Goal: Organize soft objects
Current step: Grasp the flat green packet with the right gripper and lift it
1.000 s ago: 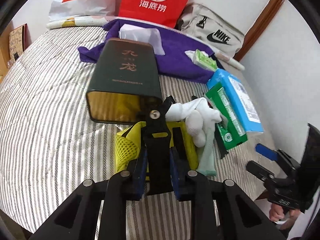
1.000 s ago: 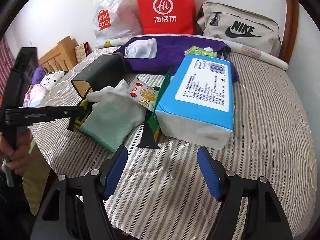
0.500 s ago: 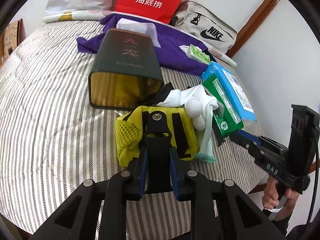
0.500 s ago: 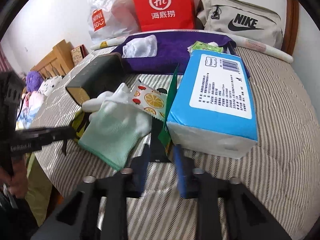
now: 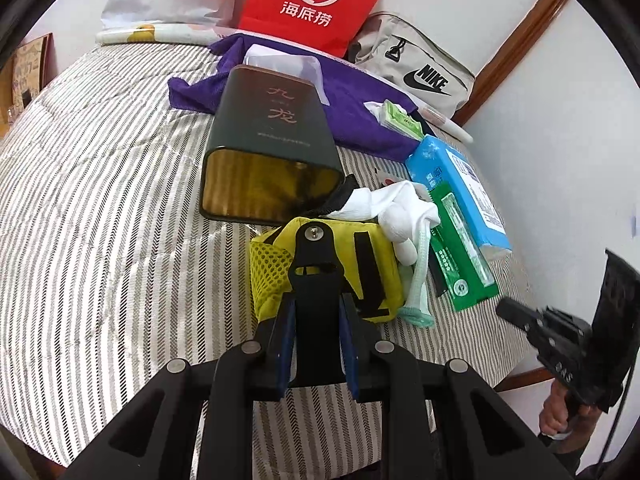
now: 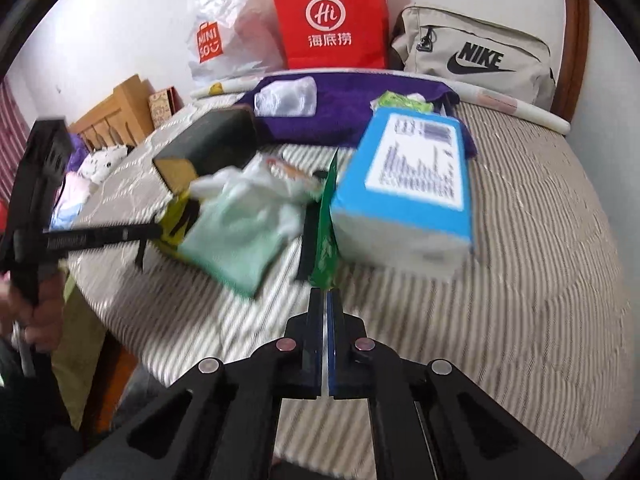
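We gripped a black strap [image 5: 316,280] in our left gripper [image 5: 316,312]; our right gripper [image 6: 324,300] had just clenched, seemingly empty. The gloves [image 6: 236,236], yellow pouch [image 5: 372,268] and tissue pack [image 6: 404,196] lay heaped on the bed [image 5: 100,200], so most sorting looked undone.

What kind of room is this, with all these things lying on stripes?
Most likely a bedroom. The stripes are a quilted bedcover spread over a bed, a wooden bed frame with soft toys stands to the side, and shopping bags and a sports bag lean against the wall.
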`<state>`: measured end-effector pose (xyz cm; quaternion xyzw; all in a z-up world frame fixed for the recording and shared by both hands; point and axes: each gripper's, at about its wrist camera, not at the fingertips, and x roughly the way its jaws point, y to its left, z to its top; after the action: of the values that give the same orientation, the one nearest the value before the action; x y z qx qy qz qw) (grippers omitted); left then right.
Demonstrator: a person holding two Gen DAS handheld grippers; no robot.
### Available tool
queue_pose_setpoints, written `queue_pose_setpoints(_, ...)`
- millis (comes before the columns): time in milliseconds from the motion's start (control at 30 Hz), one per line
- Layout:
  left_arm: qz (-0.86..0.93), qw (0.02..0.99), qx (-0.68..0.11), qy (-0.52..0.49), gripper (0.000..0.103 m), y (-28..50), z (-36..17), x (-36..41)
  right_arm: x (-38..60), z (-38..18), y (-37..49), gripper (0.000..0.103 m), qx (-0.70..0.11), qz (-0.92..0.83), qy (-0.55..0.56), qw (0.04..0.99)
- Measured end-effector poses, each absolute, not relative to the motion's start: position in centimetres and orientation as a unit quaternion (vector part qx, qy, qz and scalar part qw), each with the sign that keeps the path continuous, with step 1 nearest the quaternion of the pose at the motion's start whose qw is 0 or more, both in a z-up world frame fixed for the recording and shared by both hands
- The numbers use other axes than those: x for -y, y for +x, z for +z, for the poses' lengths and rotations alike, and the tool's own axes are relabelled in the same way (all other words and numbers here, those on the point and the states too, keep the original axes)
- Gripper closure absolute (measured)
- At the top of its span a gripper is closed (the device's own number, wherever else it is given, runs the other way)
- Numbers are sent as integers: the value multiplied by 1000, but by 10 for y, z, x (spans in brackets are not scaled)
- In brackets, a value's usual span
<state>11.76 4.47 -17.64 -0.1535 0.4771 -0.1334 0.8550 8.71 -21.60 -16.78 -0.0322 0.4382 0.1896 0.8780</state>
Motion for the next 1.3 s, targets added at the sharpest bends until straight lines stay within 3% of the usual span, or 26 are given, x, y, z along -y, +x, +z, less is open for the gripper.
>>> queue_pose_setpoints(200,-129,857,-475,-153,83,111,-173,-47,233,-173,70,97,-441,178,-36,879)
queue_pose_setpoints(233,-130,856,-476,-155,83,111,-173,-47,233,-172,71,86,-436,180,-34,881)
queue_pose_setpoints(267,-130,856,-476,-156,83,111,-172,-47,230,-171,76,68,-429,193,-29,882)
queue_pose_setpoints(333,-129,856,-476,-154,83,110,-172,-47,224,-170,83,53,-416,204,-25,886)
queue_pose_setpoints(533,-120,856,-478,-156,83,112,-173,-49,202,-177,119,55,-395,206,-16,895)
queue_pose_setpoints(600,-118,856,-478,-157,83,112,-174,-50,199,-184,130,71,-410,196,-14,891)
queue_pose_setpoints(633,-118,856,-478,-157,83,113,-174,-50,198,-187,133,94,-415,196,-11,888)
queue_pose_setpoints(667,-118,856,-477,-158,83,113,-175,-51,198,-190,136,99,-419,198,-8,886)
queue_pose_setpoints(1300,-106,862,-469,-160,83,97,-174,-63,241,-186,59,100,-425,180,-7,887)
